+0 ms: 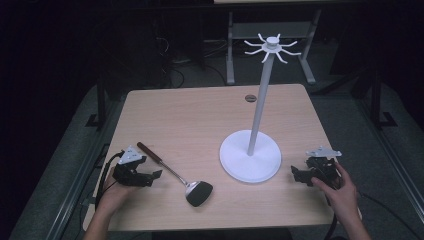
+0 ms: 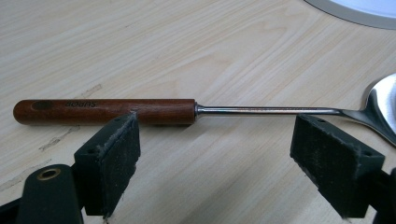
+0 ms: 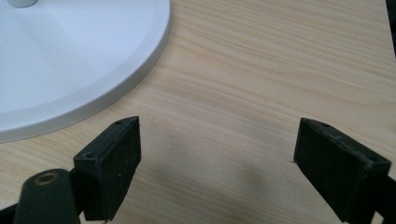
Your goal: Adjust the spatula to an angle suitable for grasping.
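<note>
We are holding our left gripper (image 1: 150,177), fingers spread and empty, just short of the spatula (image 2: 187,111), lying crosswise ahead.

— What does the work happen on?

— A light wooden table (image 1: 200,115) with rounded corners and a pale grain; a small dark round fitting (image 1: 250,98) sits near its far edge.

— And under it?

— A grey carpeted floor (image 1: 55,190), dim at the sides. Dark metal rails (image 1: 80,185) run along the left of the table, and a similar one lies along the right.

— What is behind?

— A pale grey metal frame (image 1: 235,50) of another table stands on the floor beyond, with black cables (image 1: 175,70) trailing beside it. The rest of the room falls into darkness.

— How is the light?

— It lands on the tabletop, leaving the surroundings in shadow.
</note>
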Available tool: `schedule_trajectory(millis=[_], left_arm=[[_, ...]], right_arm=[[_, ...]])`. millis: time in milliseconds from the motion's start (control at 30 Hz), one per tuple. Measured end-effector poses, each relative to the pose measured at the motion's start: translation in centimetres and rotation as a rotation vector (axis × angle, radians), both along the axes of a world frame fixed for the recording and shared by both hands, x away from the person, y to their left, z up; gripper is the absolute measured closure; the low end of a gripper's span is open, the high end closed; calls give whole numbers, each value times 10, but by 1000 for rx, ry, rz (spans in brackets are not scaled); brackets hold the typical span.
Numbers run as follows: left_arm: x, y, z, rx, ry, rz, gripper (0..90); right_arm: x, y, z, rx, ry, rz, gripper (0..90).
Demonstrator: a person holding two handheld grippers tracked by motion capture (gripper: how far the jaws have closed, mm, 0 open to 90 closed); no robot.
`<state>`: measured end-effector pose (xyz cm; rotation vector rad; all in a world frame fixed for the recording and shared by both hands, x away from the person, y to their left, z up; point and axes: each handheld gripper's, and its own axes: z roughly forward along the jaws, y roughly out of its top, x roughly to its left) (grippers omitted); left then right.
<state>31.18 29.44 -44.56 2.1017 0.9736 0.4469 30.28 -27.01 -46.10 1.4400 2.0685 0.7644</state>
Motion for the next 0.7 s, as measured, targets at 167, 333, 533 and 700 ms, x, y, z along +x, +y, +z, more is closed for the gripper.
schedule_trajectory(millis=[167, 333, 533, 700], left_arm=[[1, 1, 1, 2, 1, 2, 157], [2, 3, 1, 0, 5, 16, 157], [5, 13, 6, -11, 9, 82, 163], [10, 25, 12, -1, -3, 142, 163]], right_arm=[[-1, -1, 1, 11, 7, 3, 145], [-1, -3, 1, 28, 8, -1, 145], [0, -6, 2, 51, 9, -13, 145], [0, -8, 2, 61, 9, -16, 146]])
